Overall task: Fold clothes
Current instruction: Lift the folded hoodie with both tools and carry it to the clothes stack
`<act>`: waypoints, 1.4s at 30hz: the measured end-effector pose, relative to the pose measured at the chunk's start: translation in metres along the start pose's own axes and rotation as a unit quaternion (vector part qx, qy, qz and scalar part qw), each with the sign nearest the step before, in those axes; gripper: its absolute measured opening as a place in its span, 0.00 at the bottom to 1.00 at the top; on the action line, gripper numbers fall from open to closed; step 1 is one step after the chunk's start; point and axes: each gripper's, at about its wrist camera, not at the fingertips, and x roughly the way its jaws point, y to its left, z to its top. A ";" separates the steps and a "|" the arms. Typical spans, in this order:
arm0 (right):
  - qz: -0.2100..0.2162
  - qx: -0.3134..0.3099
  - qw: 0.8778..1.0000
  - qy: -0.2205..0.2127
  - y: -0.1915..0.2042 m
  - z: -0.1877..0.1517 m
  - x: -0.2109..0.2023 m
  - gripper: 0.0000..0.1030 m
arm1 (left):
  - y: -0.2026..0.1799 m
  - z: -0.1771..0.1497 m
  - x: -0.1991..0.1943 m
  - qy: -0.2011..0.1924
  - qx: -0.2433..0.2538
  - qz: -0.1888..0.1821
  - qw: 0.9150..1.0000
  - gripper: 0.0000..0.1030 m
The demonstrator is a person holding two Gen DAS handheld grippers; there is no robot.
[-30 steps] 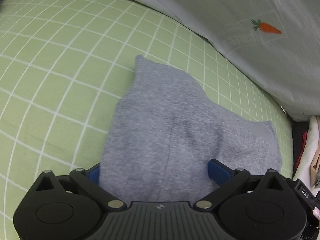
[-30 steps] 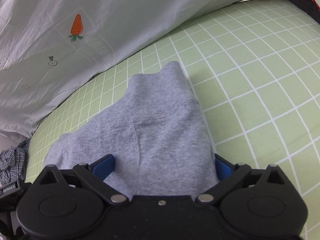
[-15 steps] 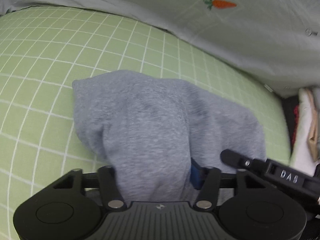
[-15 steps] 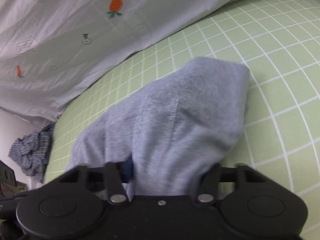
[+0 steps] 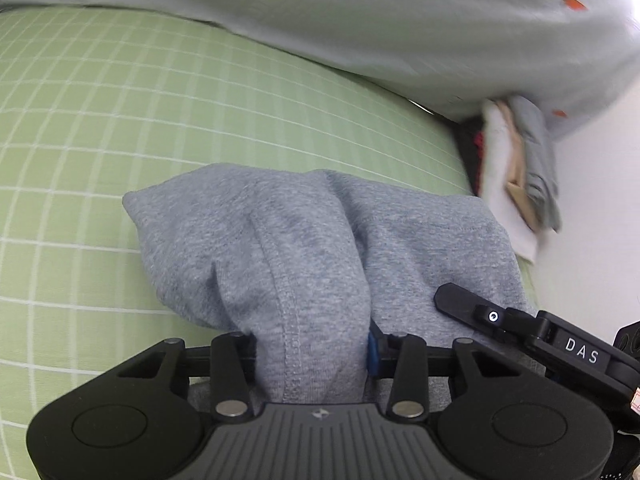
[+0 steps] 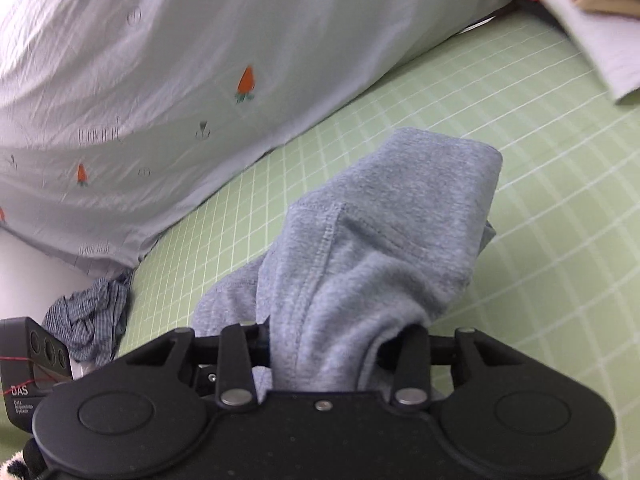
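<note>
A grey knit garment (image 5: 304, 240) lies bunched on the green checked sheet (image 5: 100, 120). My left gripper (image 5: 312, 350) is shut on a gathered fold of it at the near edge, and the cloth rises into its jaws. My right gripper (image 6: 332, 346) is shut on another fold of the same garment (image 6: 384, 220), lifted off the sheet (image 6: 560, 240). The fingertips of both are buried in the cloth. The right gripper's body (image 5: 520, 328) shows at the right of the left wrist view, close beside the left one.
A pale duvet with carrot prints (image 5: 400, 20) (image 6: 180, 80) lies along the far side of the bed. A stack of folded clothes (image 5: 520, 176) (image 6: 592, 8) sits at one end. A crumpled blue checked garment (image 6: 88, 320) hangs at the other end.
Both grippers were open around the flat garment, then closed on it. They have lifted and bunched the cloth and moved closer together.
</note>
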 end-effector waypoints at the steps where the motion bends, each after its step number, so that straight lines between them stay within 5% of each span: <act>1: -0.006 0.006 1.000 -0.014 -0.007 0.000 -0.014 0.39 | -0.013 -0.001 0.002 0.001 0.011 -0.009 1.000 0.42; 9: -0.010 0.036 0.991 -0.131 -0.096 0.051 -0.126 0.39 | -0.155 0.005 0.038 -0.041 0.069 -0.085 0.993 0.42; 20: 0.033 -0.061 0.966 -0.247 -0.221 0.252 -0.233 0.39 | -0.384 0.082 0.121 -0.168 0.089 -0.126 0.974 0.42; 23: 0.020 -0.104 0.958 -0.268 -0.230 0.311 -0.231 0.39 | -0.427 0.120 0.145 -0.203 0.121 -0.112 0.965 0.42; 25: -0.006 -0.138 0.953 -0.270 -0.230 0.350 -0.216 0.42 | -0.445 0.150 0.171 -0.219 0.128 -0.094 0.963 0.53; 27: -0.063 -0.169 0.944 -0.275 -0.235 0.383 -0.185 0.75 | -0.449 0.180 0.202 -0.232 0.126 -0.042 0.964 0.64; 28: -0.106 -0.188 0.936 -0.279 -0.238 0.394 -0.164 0.79 | -0.449 0.191 0.217 -0.230 0.121 -0.001 0.965 0.67; 30: -0.203 -0.225 0.914 -0.268 -0.243 0.408 -0.122 0.75 | -0.438 0.208 0.245 -0.221 0.105 0.074 0.967 0.68; 31: -0.220 -0.233 0.905 -0.281 -0.245 0.408 -0.113 0.75 | -0.431 0.211 0.254 -0.219 0.096 0.090 0.967 0.70; 33: -0.230 -0.241 0.885 -0.327 -0.248 0.402 -0.103 0.81 | -0.416 0.215 0.269 -0.208 0.080 0.099 0.970 0.74; 35: -0.221 -0.250 0.871 -0.362 -0.248 0.394 -0.095 0.87 | -0.407 0.214 0.275 -0.212 0.071 0.094 0.970 0.89; 37: -0.197 -0.274 0.882 -0.330 -0.254 0.394 -0.076 0.87 | -0.399 0.212 0.281 -0.216 0.063 0.089 0.970 0.90; 40: -0.150 -0.200 0.938 -0.238 -0.285 0.406 -0.036 0.88 | -0.391 0.211 0.290 -0.217 0.060 0.087 0.970 0.94; 42: -0.109 -0.147 0.953 -0.241 -0.303 0.404 -0.035 0.91 | -0.392 0.211 0.291 -0.210 0.063 0.081 0.972 0.96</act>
